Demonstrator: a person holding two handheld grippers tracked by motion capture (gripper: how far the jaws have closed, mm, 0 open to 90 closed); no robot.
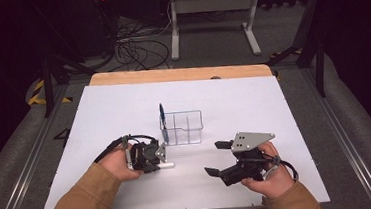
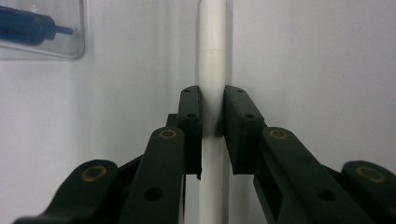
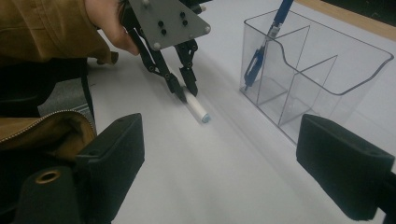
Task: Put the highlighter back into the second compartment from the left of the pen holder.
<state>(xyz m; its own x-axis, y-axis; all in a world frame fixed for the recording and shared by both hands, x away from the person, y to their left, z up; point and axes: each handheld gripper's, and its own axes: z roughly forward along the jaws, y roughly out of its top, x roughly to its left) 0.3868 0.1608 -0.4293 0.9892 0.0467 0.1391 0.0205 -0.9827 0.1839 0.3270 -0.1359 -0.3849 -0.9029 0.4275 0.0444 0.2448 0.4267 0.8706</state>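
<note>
A white pen (image 1: 168, 164) lies flat on the white table sheet (image 1: 118, 109), in front of a clear divided organizer (image 1: 182, 128). My left gripper (image 1: 161, 161) points down at it, and its pads press the barrel from both sides. In the left gripper view the white pen (image 2: 212, 60) runs straight up between the closed jaws of the left gripper (image 2: 212, 114). A blue pen (image 1: 162, 117) stands in the organizer's left compartment. My right gripper (image 1: 215, 158) hovers open to the right with nothing in it. Its view shows the left gripper (image 3: 187, 91) on the white pen (image 3: 199, 112), beside the organizer (image 3: 322, 60) holding the blue pen (image 3: 275, 23).
A wooden strip (image 1: 176, 74) runs along the table's far edge. Beyond it stand a white metal frame (image 1: 214, 12) and loose cables (image 1: 134, 51) on the floor. A brown sleeve (image 3: 42, 28) fills the upper left of the right gripper view.
</note>
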